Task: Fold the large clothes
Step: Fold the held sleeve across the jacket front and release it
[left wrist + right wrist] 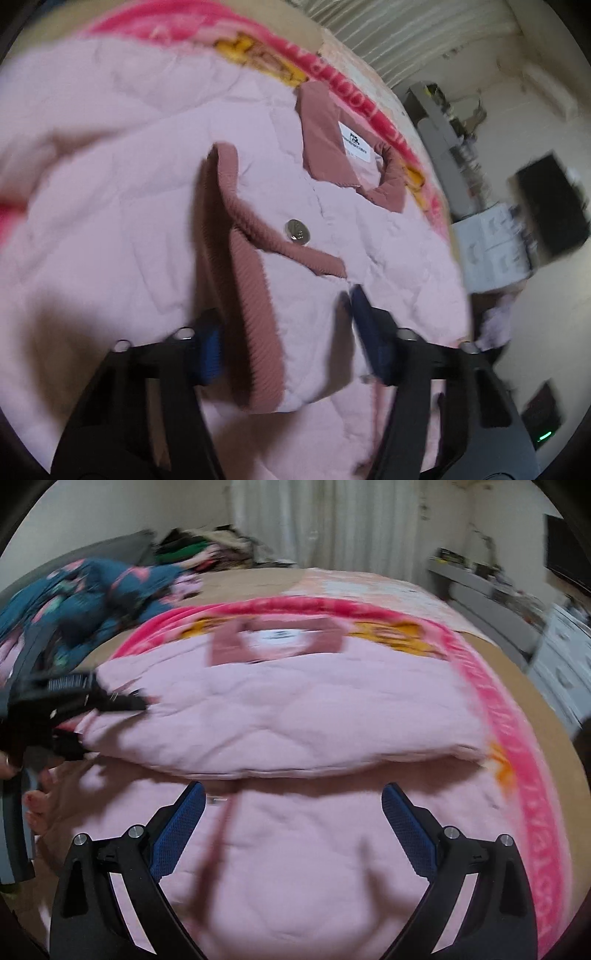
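A pale pink quilted jacket (110, 166) (295, 709) lies spread on a pink blanket (517, 720), partly folded over itself. Its mauve collar (321, 122) carries a white label, and a round metal snap (297, 229) sits below it. My left gripper (288, 338) is shut on a sleeve end with a mauve ribbed cuff (255, 332), which fills the gap between the blue pads. In the right wrist view the left gripper (110, 725) is at the jacket's left edge. My right gripper (291, 805) stands wide open above the jacket's near part, with nothing between its fingers.
A heap of dark blue patterned clothes (92, 594) lies at the bed's far left. A person's hand (48, 805) is at the left edge. A grey shelf (480, 579) and white drawers (565, 664) stand right of the bed. A black screen (550, 206) stands above a white box (491, 251).
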